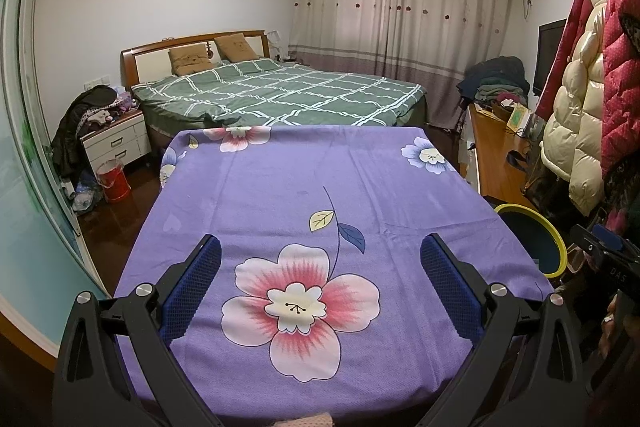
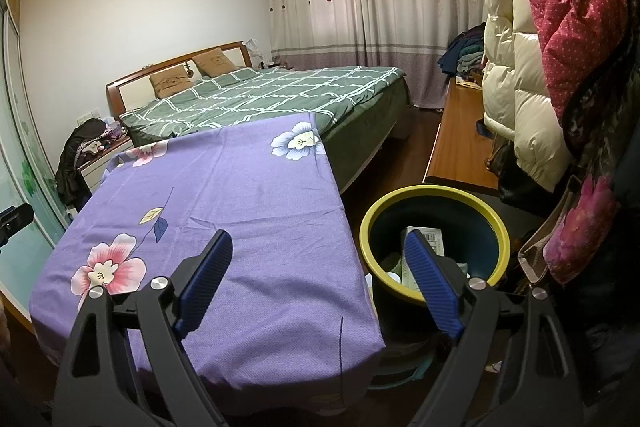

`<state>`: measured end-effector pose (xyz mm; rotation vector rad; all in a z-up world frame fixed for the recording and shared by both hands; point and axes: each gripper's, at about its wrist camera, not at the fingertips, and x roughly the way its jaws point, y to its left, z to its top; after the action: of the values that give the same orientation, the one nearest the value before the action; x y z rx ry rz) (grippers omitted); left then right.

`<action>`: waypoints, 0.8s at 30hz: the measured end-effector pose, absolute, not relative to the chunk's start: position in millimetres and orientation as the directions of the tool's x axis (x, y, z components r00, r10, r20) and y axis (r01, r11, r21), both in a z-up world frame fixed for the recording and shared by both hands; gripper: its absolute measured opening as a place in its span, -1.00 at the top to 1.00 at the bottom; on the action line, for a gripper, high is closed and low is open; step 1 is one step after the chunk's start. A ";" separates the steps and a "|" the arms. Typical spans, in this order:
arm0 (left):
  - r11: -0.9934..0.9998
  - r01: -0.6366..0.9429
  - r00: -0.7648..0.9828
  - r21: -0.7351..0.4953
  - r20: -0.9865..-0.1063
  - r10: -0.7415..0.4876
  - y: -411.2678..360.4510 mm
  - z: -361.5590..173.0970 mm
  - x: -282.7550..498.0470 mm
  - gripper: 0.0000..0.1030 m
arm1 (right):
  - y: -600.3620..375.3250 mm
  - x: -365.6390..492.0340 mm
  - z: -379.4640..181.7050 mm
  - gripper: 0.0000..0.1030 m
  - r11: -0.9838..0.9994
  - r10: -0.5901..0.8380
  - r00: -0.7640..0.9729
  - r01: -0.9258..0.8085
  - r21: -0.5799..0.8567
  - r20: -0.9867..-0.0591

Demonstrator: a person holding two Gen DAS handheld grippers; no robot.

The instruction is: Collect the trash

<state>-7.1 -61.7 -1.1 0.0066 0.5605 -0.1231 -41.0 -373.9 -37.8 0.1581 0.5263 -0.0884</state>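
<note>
A purple flowered cloth covers the table, and I see no loose trash on it in either view. My left gripper is open and empty above the cloth's near half. My right gripper is open and empty over the table's right edge, beside a yellow-rimmed dark bin on the floor. The bin holds a white carton and other scraps. In the left wrist view the bin shows at the table's right side.
A green checked bed lies behind the table. A wooden bench and hanging coats line the right side. A nightstand and a red bucket stand at the left.
</note>
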 end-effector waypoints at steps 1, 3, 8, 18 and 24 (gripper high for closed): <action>0.993 0.118 0.840 -0.027 -0.531 -0.115 -61.9 -1.3 -7.2 -0.91 | -374.1 -41.0 -37.7 -0.62 0.984 -0.043 0.862 0.124 0.128 -0.506; 0.992 0.120 0.839 -0.029 -0.532 -0.117 -62.2 -2.0 -6.9 -0.91 | -374.0 -40.6 -37.9 -0.62 0.984 -0.045 0.862 0.126 0.127 -0.506; 0.992 0.121 0.838 -0.030 -0.533 -0.118 -63.1 -3.4 -6.9 -0.91 | -374.2 -40.6 -37.8 -0.62 0.984 -0.044 0.861 0.125 0.127 -0.508; 0.994 0.107 0.833 -0.021 -0.544 -0.102 -62.8 -11.1 -4.2 -0.91 | -374.5 -40.2 -37.6 -0.62 0.984 -0.043 0.860 0.125 0.129 -0.508; 0.994 0.107 0.835 -0.013 -0.542 -0.097 -61.5 -10.7 -2.8 -0.91 | -372.8 -40.6 -39.0 -0.62 0.984 -0.041 0.859 0.122 0.127 -0.511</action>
<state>-2.8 -61.5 -10.7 0.0182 0.5724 -0.1078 -40.6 -372.8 -39.0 0.1579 0.5320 -0.0859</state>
